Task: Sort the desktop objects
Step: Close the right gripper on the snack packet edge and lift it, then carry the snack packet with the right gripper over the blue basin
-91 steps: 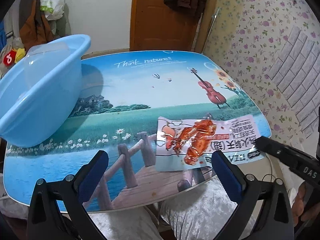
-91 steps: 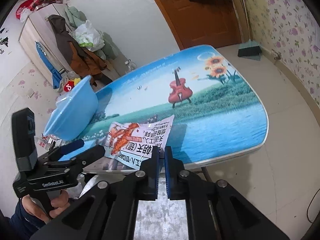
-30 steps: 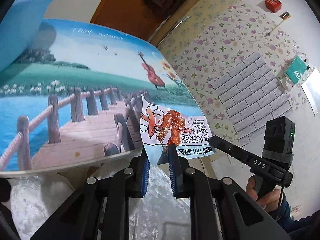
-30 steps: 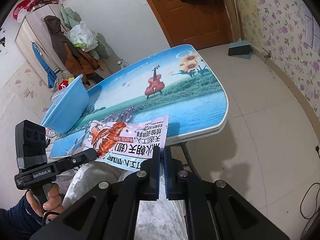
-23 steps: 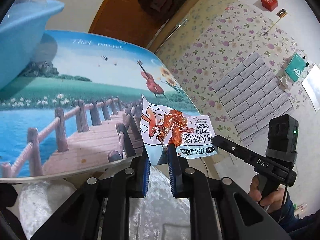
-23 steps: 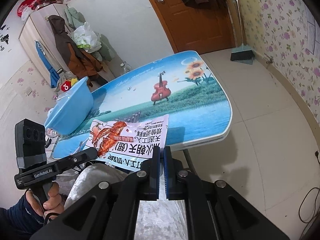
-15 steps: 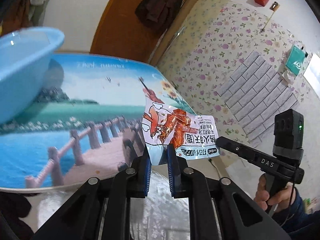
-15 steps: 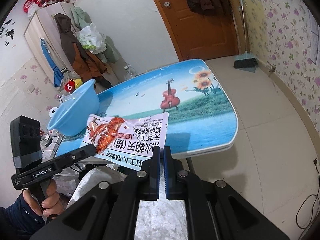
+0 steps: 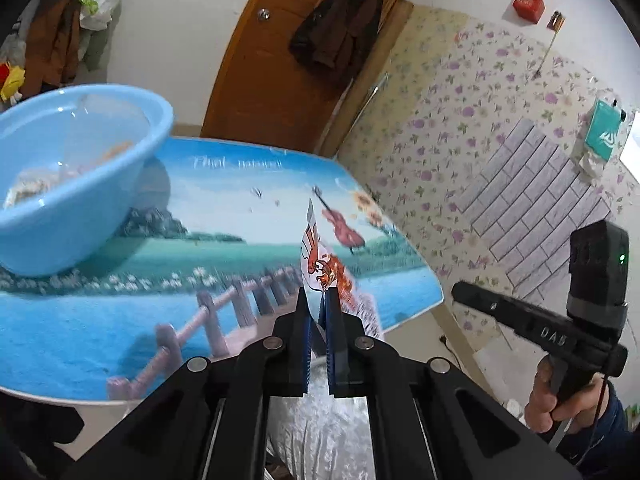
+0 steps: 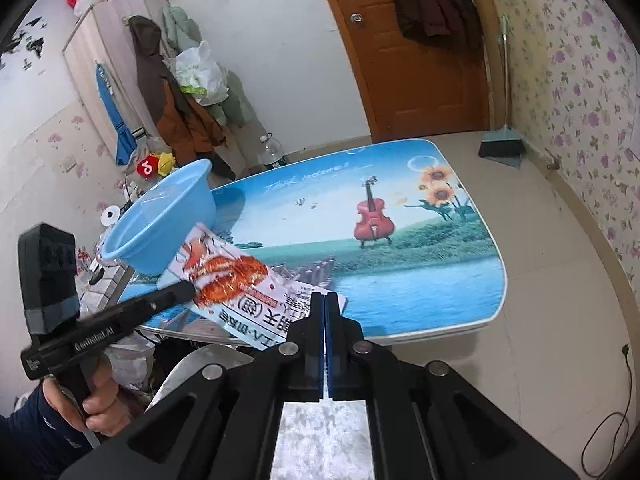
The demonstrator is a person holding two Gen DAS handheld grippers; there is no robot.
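Note:
A white snack packet (image 9: 320,264) printed with red crayfish hangs in the air above the table's near edge, edge-on in the left wrist view. My left gripper (image 9: 316,300) has its jaws closing, and the pads press on the packet's lower edge. From the right wrist view the packet (image 10: 240,276) lies flat, with the left gripper (image 10: 188,290) on it. My right gripper (image 10: 324,296) is shut, with the packet's corner just behind its tips. In the left wrist view the right gripper (image 9: 456,296) stands apart from the packet. A light blue basin (image 9: 80,216) sits at the table's left.
The picture-printed table (image 10: 400,292) carries the basin (image 10: 160,232), which holds several wrapped items. A broom (image 10: 500,144) leans by the wooden door (image 10: 420,80). Clothes and bags (image 10: 180,120) pile up at the far left. A silvery cloth (image 9: 320,420) lies under both grippers.
Both grippers have risen. The left jaws narrowed onto the packet and turned it edge-on, towards the basin. The packet no longer reaches the right gripper's tip.

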